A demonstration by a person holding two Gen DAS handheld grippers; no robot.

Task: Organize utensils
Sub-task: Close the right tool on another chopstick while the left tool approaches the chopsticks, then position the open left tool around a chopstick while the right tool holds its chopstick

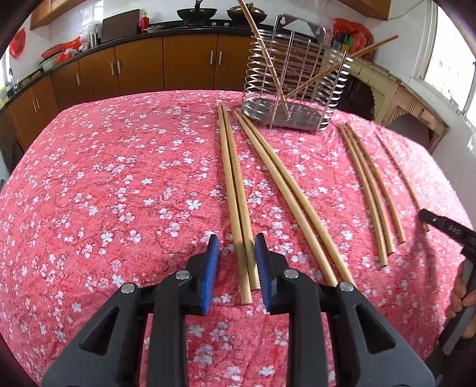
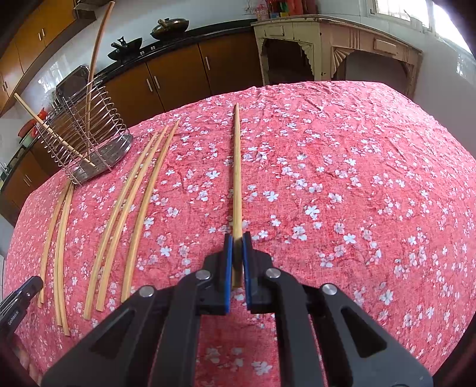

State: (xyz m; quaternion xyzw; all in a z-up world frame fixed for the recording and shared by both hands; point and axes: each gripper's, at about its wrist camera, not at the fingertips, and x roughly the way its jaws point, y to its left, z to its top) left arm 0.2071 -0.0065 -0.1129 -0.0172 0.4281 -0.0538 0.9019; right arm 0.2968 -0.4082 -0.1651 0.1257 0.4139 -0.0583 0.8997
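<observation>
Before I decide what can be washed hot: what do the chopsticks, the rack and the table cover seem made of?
Chopsticks: pale tan, matte, uncoated, probably bamboo or wood.
Rack: bright, reflective wire with a perforated base, likely stainless or chromed steel.
Table cover: red floral-printed fabric, creased and slightly nubby; the fibre cannot be told.

Left tongs (image 2: 20, 300) cropped at frame edge, hand (image 1: 459, 300) partly out of view, shelf items (image 1: 351, 37) blurred

Home kitchen: cabinets (image 1: 190, 59), woks (image 1: 196, 13) on counter.
</observation>
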